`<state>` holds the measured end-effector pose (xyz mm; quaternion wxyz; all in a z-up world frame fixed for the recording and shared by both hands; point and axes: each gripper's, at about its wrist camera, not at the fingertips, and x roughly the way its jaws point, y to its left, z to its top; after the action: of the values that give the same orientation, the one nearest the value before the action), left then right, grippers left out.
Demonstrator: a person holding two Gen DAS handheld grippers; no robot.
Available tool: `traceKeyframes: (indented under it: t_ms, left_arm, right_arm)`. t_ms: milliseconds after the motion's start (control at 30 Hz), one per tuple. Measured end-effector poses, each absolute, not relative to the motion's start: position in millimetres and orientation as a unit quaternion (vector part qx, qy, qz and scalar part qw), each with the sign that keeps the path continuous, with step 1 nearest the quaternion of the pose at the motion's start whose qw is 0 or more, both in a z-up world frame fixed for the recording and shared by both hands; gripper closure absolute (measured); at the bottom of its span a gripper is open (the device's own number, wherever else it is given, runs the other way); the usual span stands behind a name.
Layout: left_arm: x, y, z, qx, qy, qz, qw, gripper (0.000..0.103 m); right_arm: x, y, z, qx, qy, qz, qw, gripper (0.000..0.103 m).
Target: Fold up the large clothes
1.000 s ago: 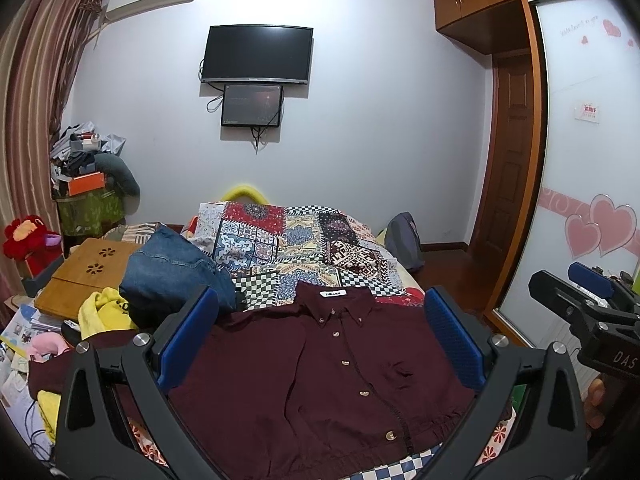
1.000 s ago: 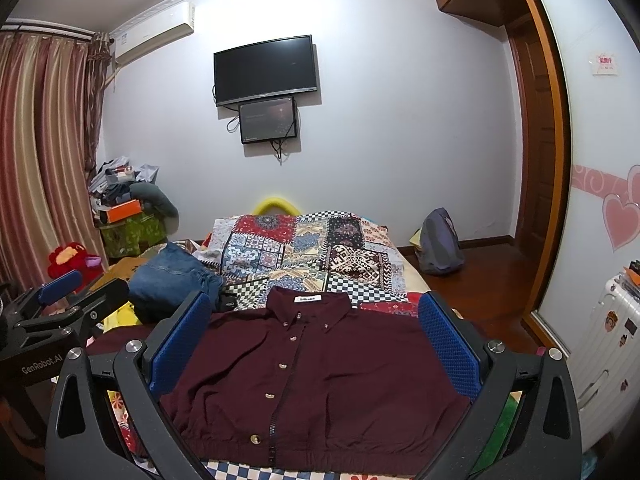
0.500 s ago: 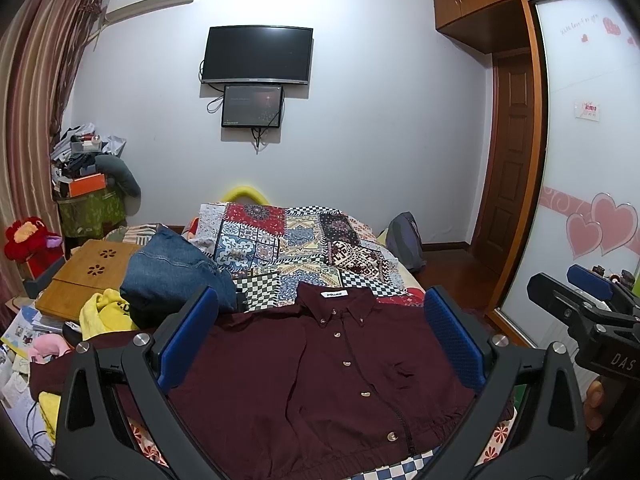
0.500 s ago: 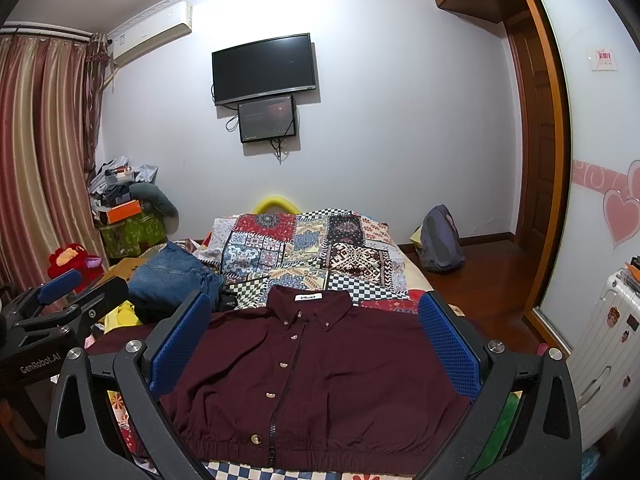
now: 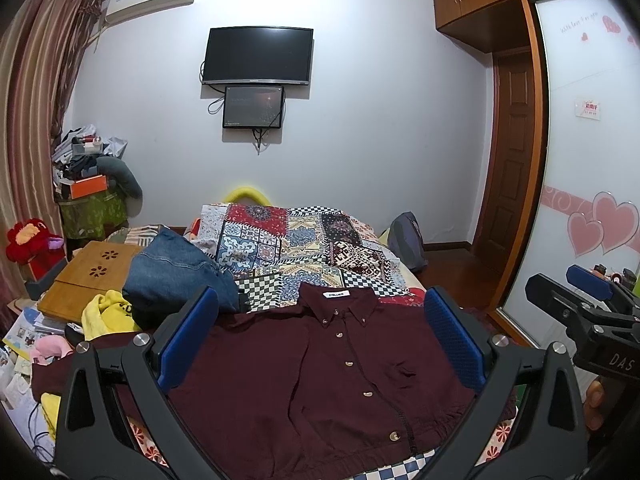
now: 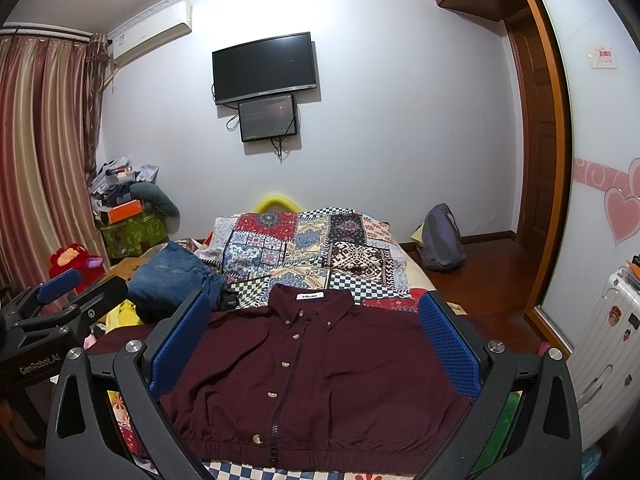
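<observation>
Left gripper (image 5: 320, 340): jaws spread wide, blue pads far apart, nothing between them, held above the bed. Right gripper (image 6: 316, 344): same, fully spread, holding nothing. Each shows at the edge of the other's view, left gripper at far left of the right wrist view, right gripper at far right of the left wrist view, side by side and apart.

Directly ahead of and below both claws: maroon button-up shirt (image 5: 320, 368) lying flat on the bed, front up, buttoned, collar with white label pointing away from the claws, elastic hem nearest them. In both views the shirt body fills the gap between the pads; no pad touches it. One sleeve runs out past the left pad in the left wrist view.

Under the shirt and beyond the collar: patchwork quilt (image 5: 296, 240), checkered edge also showing just under the hem. Ahead-left of the claws: folded denim jeans (image 5: 172, 272), touching a yellow garment (image 5: 100, 316). Further left: wooden lap desk (image 5: 88, 276). Ahead-right, on the floor past the bed: grey backpack (image 6: 440, 240). Far ahead on the wall: TV (image 5: 258, 56) with a smaller screen (image 5: 254, 106) just below.
</observation>
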<state>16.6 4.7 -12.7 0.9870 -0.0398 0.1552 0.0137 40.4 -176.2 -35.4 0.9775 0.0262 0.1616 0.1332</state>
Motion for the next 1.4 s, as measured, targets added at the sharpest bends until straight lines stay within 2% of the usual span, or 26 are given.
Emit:
traceKeyframes:
  t_ms: [833, 1133, 1267, 1400]
  left_arm:
    - [37, 37, -21, -0.037, 0.168, 0.063, 0.983, 0.000]
    - [63, 116, -39, -0.058, 0.183, 0.159, 0.969, 0.000]
    - [71, 177, -62, -0.119, 0.204, 0.204, 0.950, 0.000]
    - [76, 247, -96, -0.182, 0.257, 0.241, 0.918, 0.000]
  right_arm:
    - [70, -153, -51, 0.012, 0.199, 0.138, 0.970, 0.000]
    - [109, -135, -68, -0.006, 0.236, 0.136, 0.962, 0.000]
    - [129, -129, -77, -0.011, 0.258, 0.131, 0.957, 0.000]
    - [149, -124, -87, -0.013, 0.281, 0.127, 0.951, 0.000]
